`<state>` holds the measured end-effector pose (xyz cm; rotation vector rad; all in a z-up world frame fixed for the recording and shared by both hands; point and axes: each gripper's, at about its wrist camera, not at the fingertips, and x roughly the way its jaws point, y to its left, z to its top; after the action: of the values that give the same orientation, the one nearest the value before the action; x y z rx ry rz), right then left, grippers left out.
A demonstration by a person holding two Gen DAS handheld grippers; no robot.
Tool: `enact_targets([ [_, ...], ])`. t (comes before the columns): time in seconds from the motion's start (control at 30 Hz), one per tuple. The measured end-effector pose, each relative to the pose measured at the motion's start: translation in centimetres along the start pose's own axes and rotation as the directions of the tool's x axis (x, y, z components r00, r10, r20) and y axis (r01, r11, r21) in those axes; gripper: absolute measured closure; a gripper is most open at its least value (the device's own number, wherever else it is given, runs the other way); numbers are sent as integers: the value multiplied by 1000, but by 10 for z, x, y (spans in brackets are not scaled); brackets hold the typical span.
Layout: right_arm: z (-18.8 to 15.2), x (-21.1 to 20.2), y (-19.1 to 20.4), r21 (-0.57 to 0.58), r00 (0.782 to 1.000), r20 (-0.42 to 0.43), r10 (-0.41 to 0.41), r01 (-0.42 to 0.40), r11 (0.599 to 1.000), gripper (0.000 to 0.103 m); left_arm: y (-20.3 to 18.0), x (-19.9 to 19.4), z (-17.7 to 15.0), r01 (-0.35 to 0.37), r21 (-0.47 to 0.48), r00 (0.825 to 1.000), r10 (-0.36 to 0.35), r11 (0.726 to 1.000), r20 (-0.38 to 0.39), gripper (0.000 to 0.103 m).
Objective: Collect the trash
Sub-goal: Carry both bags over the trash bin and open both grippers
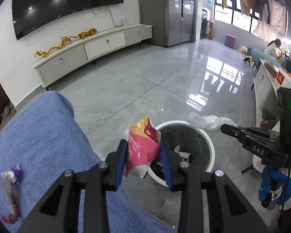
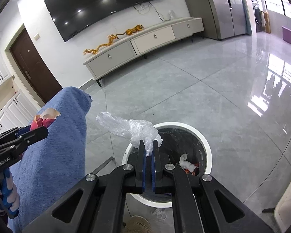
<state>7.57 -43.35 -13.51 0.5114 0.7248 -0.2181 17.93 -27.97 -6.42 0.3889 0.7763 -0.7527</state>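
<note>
My left gripper [image 1: 143, 145] is shut on a pink and orange snack bag [image 1: 141, 147], held at the near-left rim of the white round trash bin [image 1: 210, 141]. The bin has a dark liner and holds paper scraps and wrappers [image 2: 188, 165]. My right gripper [image 2: 148, 145] is shut on a crumpled clear plastic bag [image 2: 130, 126], which hangs over the bin's [image 2: 207, 149] left rim. In the left wrist view the right gripper [image 1: 226, 127] reaches in from the right with the plastic bag [image 1: 209, 121] at its tip. A red and silver wrapper [image 1: 9, 190] lies on the blue cover.
A blue towel-covered sofa arm [image 1: 40, 147] rises to the left of the bin. A white TV cabinet [image 1: 91, 48] lines the far wall below a large TV. A white table [image 1: 265, 89] stands at the right. A white scrap [image 1: 169, 203] lies on the grey tile floor.
</note>
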Motion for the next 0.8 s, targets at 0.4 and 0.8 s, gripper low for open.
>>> enact_targets([
  [0.4, -9, 18, -9, 32, 1000, -28, 13, -12, 999, 99, -20, 22, 1, 1, 25, 999, 0, 1000, -43, 71],
  [0.8, -14, 27, -13, 55, 999, -44, 18, -15, 998, 99, -30, 32, 3, 5, 42, 998, -2, 999, -64, 71],
])
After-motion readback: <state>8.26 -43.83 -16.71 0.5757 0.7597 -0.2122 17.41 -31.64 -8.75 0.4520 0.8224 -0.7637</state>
